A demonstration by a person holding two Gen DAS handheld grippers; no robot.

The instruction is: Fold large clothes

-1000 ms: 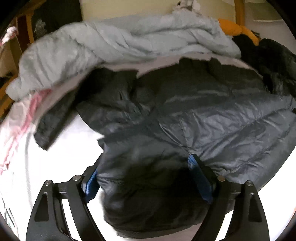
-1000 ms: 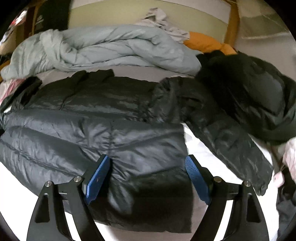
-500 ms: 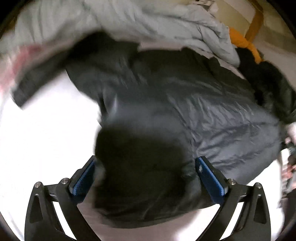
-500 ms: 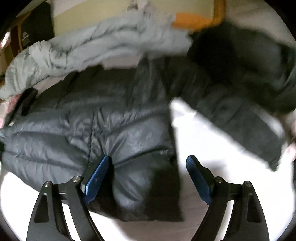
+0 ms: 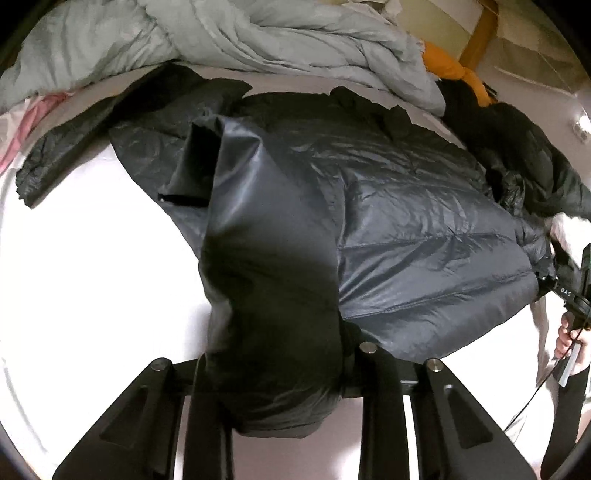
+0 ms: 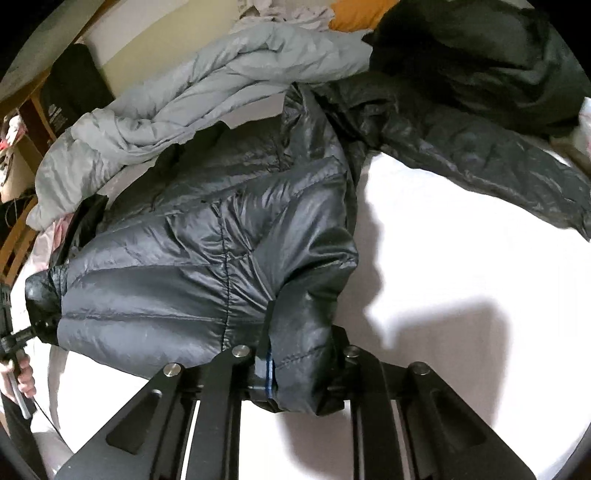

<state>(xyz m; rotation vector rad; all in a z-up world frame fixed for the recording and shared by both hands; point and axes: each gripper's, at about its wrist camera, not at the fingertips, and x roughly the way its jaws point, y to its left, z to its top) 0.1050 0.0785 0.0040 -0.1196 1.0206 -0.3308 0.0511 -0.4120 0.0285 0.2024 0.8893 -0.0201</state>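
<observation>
On white bed, both tongs clamping puffer jacket hem, right view alone shows spread sleeve.

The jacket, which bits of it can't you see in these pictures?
- Left wrist view: the hem of the jacket bunches in the left gripper and hides its pads.
- Right wrist view: the right gripper pinches the other corner, pads mostly covered.
- Both views: the jacket's underside lies against the bed.
- Front or back up: cannot tell.

We find a home bedroom: white bed sheet, rumpled grey duvet, wooden bed frame, spare clothes heaped around
</observation>
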